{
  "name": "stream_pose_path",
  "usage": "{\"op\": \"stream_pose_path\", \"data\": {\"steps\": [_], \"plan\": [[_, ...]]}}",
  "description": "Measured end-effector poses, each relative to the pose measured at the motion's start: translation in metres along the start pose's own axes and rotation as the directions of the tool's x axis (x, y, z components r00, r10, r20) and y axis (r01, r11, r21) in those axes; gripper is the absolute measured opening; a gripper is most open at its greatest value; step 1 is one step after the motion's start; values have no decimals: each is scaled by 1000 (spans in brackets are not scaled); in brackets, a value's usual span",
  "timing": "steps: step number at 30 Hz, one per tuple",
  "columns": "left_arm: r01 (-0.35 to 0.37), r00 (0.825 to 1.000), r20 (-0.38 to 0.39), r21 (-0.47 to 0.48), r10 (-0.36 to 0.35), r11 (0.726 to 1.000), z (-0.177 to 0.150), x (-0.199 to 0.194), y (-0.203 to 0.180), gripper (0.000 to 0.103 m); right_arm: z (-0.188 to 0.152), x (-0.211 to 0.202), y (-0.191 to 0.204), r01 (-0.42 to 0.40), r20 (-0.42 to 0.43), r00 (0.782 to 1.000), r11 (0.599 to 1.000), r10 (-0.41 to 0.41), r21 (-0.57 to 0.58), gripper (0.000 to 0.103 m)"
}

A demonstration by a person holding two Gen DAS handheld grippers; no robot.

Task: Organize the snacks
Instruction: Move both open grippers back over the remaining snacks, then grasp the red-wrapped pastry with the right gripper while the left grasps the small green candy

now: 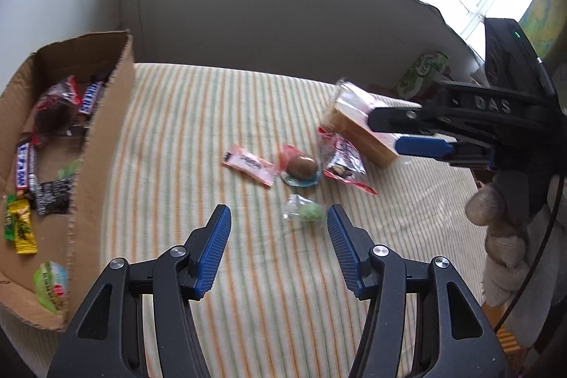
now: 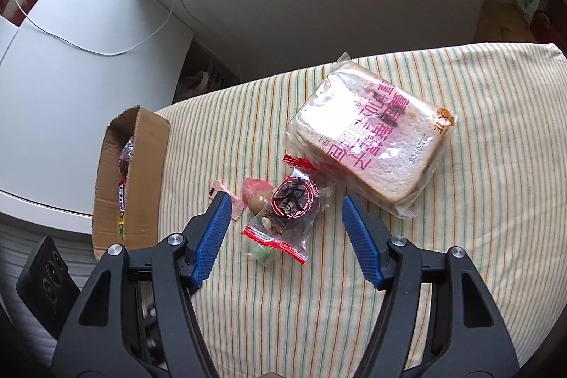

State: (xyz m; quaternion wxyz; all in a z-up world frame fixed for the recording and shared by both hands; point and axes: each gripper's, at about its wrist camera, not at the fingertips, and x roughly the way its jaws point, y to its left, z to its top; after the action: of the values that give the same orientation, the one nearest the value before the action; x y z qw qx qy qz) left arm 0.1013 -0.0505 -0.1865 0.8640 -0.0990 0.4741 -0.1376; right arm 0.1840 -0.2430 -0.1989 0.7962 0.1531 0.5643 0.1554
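Pink Chinese characters are showing on the bread bag (image 2: 368,137), lying flat on the striped cloth (image 2: 478,201), its long axis running diagonally. "DAS" is showing on the right gripper (image 1: 400,133). Snickers bars (image 1: 26,165) are lying in the cardboard box (image 1: 102,116). Both grippers, including the left gripper (image 1: 278,225), are gaping, empty.

Striped tablecloth (image 2: 478,201): woven cloth, matt, slightly creased. Cardboard box (image 1: 106,130): brown corrugated paperboard, rough torn edges, matt. Bread bag (image 2: 368,137): clear glossy plastic film, pink print; bread seen inside, porous. Red-edged snack packet (image 2: 287,208): shiny transparent plastic. Pink sachet (image 1: 250,163): matt-looking wrapper. Green candy (image 1: 306,213): crinkled clear film. Left gripper (image 1: 278,248) and right gripper (image 2: 283,232): matt black plastic bodies, ribbed blue pads (image 2: 209,236), polished metal pins.
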Motion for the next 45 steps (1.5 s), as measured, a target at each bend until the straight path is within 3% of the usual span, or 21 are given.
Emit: {"op": "stream_pose_path", "data": {"steps": [5,10,16,24,26,29,30,36,45], "plan": [[28,999,13,73,-29,997,-8,14,-15,56,3,14,-4,19,-23,1000,1000,-19,20,67],[-11,1000,20,166,8,986,-13,31,-28,56,5,25,-4,16,-45,999,1000,-15,21,67],[-33,999,39,196,26,980,-10,40,-31,56,7,37,-10,5,-72,997,999,-1,51,67],[-23,1000,24,231,18,973,-15,45,-36,39,7,45,-9,14,-99,995,998,-8,54,67],[-24,1000,20,246,20,969,-18,47,-38,37,7,49,-6,32,-112,993,999,-27,42,58],[-30,999,27,261,23,965,-22,51,-46,36,7,53,-8,47,-123,992,998,-41,47,56],[-31,999,29,262,24,965,-22,51,-48,34,6,54,-9,50,-126,991,997,-44,50,50],[-31,999,38,270,21,962,-25,48,-52,27,2,50,-19,33,-126,992,998,-26,54,36],[-6,999,38,233,-3,972,-22,47,-44,26,-11,35,-30,8,-105,994,999,-3,46,35]]}}
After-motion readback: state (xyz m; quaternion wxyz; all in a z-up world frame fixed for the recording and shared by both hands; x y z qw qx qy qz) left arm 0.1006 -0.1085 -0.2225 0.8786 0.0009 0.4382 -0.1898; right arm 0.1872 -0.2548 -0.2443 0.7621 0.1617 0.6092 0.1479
